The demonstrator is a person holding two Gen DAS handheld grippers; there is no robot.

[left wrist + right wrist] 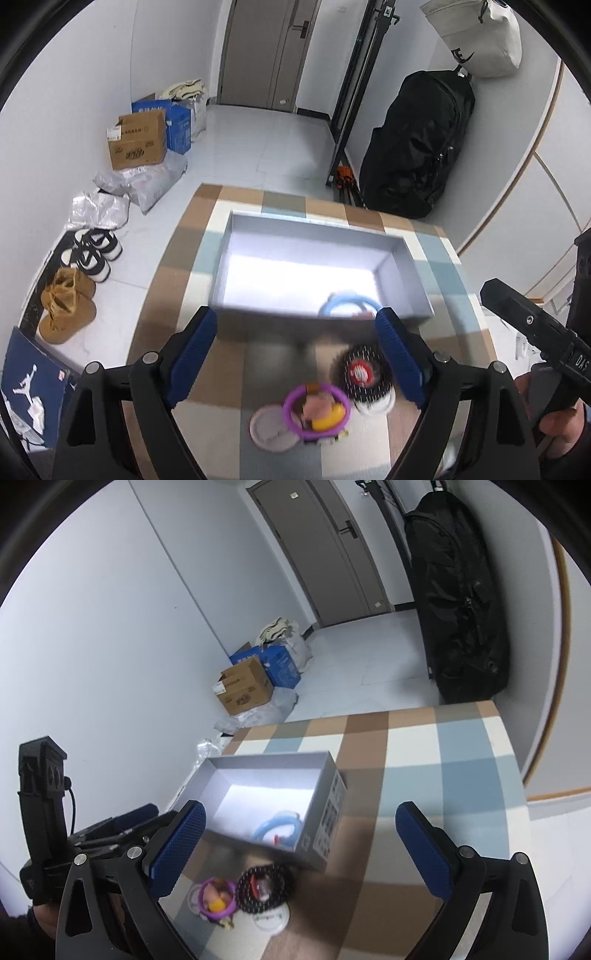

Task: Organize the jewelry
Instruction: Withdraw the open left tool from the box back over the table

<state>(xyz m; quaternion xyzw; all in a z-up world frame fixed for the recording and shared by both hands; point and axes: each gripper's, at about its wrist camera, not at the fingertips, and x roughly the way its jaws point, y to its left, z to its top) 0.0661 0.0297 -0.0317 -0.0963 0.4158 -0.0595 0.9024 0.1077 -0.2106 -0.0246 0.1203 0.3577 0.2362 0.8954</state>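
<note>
Now both my left gripper [295, 354] and right gripper [299, 845] are wide open, holding nothing, above the purple bangle [316, 410] lying near the grey box [236, 236]; it looks light, hard and slippery, so I'd pinch its rim.

The table cloth [436, 258] has checks of brown, pale blue and cream. The open box [314, 229] is silver-grey inside, with a light blue ring [334, 302] in it. In front lie a purple ring [317, 410], a yellow piece [327, 419] and a black ring with white dots [264, 888]. The gripper pads [192, 354] are dark blue
</note>
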